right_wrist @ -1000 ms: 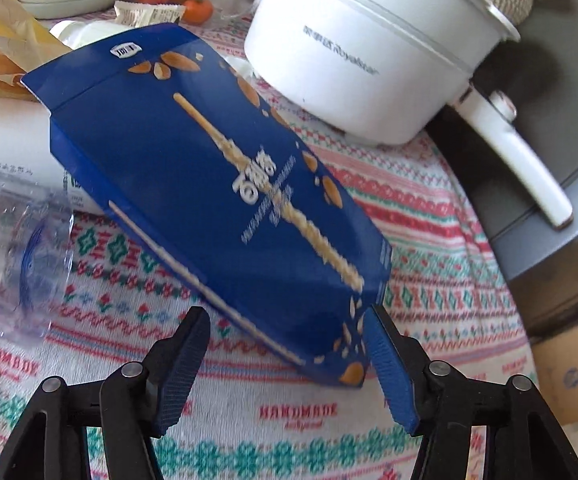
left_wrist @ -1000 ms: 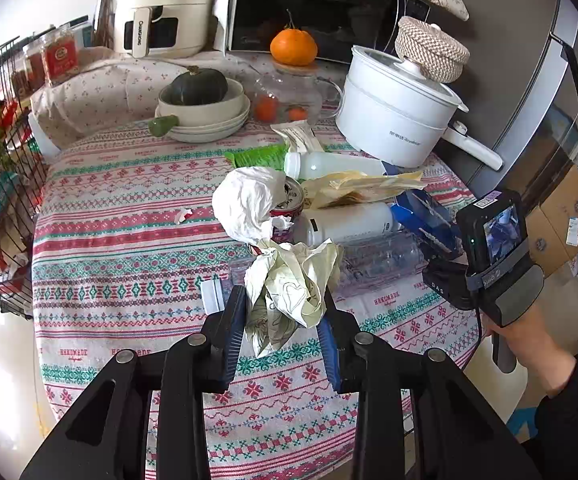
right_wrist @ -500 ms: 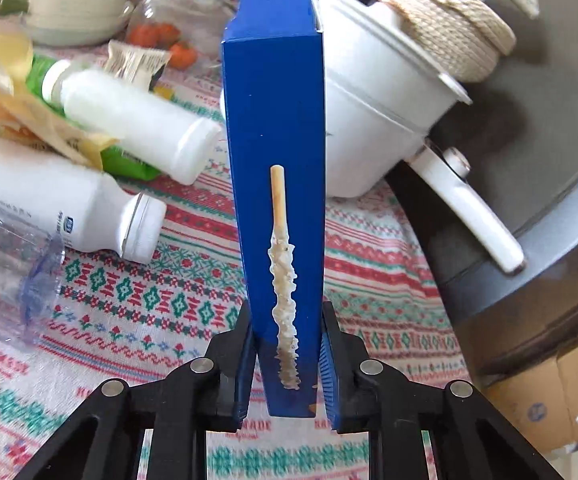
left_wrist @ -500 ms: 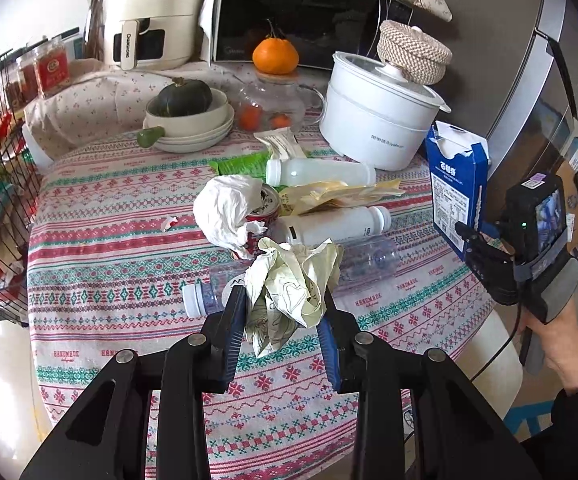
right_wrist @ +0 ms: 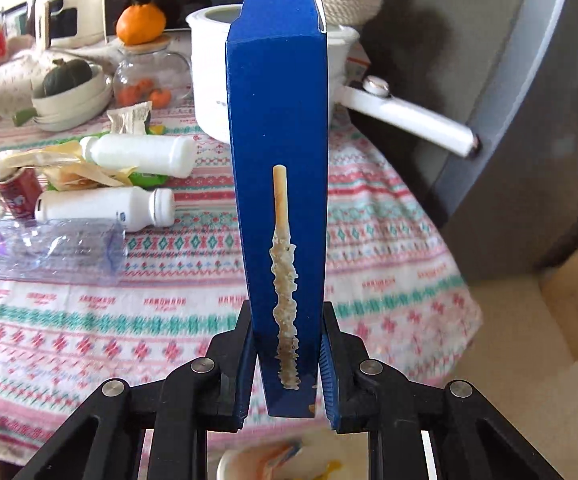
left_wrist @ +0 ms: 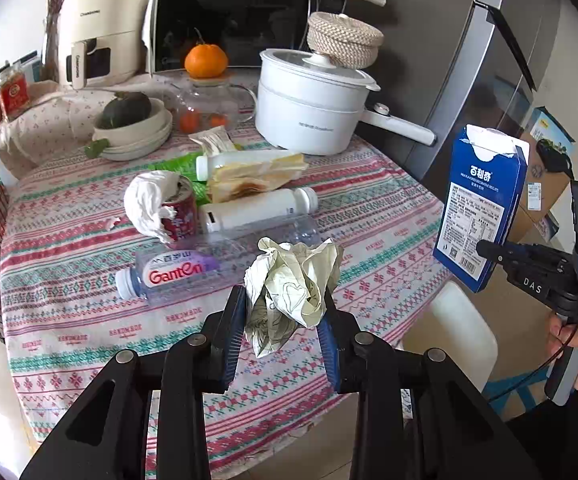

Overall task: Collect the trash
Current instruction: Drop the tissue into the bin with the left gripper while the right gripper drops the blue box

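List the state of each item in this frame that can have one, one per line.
Left claw: shut on crumpled paper, off the table.
Right claw: shut on blue snack box, upright, top torn open.
Clear water bottle: lying down, capped.
Two white bottles: lying down.
Red can: upright, tissue stuffed on top.
White pot: lidded.

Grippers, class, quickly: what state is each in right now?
Left gripper: closed on the crumpled paper.
Right gripper: closed on the blue box, held upright.
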`<action>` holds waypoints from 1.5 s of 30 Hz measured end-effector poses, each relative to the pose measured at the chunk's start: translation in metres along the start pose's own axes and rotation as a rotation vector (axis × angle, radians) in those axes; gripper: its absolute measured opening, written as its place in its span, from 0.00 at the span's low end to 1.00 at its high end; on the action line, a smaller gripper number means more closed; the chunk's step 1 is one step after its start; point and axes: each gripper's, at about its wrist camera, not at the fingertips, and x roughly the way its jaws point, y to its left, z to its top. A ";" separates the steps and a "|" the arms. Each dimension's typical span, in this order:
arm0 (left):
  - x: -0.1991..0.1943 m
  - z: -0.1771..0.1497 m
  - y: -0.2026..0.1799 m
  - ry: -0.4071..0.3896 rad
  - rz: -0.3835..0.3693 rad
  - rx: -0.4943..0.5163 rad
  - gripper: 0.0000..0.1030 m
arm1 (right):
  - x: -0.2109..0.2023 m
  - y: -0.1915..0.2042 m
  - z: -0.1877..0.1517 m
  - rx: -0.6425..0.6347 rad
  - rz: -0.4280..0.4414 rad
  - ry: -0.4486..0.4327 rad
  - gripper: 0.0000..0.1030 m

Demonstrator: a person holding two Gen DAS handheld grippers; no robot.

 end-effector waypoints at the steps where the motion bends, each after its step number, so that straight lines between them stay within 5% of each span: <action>1: 0.001 -0.002 -0.005 0.006 -0.010 0.007 0.35 | -0.005 -0.006 -0.007 0.029 0.016 0.010 0.22; 7: 0.010 -0.013 -0.046 0.038 -0.065 0.072 0.35 | -0.030 -0.034 -0.050 0.151 0.075 0.050 0.22; 22: 0.073 -0.060 -0.181 0.192 -0.248 0.332 0.35 | -0.044 -0.103 -0.133 0.337 0.031 0.159 0.23; 35: 0.134 -0.083 -0.231 0.242 -0.243 0.436 0.38 | -0.037 -0.130 -0.158 0.408 -0.006 0.228 0.23; 45: 0.135 -0.081 -0.229 0.238 -0.199 0.441 0.64 | -0.031 -0.138 -0.165 0.421 -0.005 0.256 0.23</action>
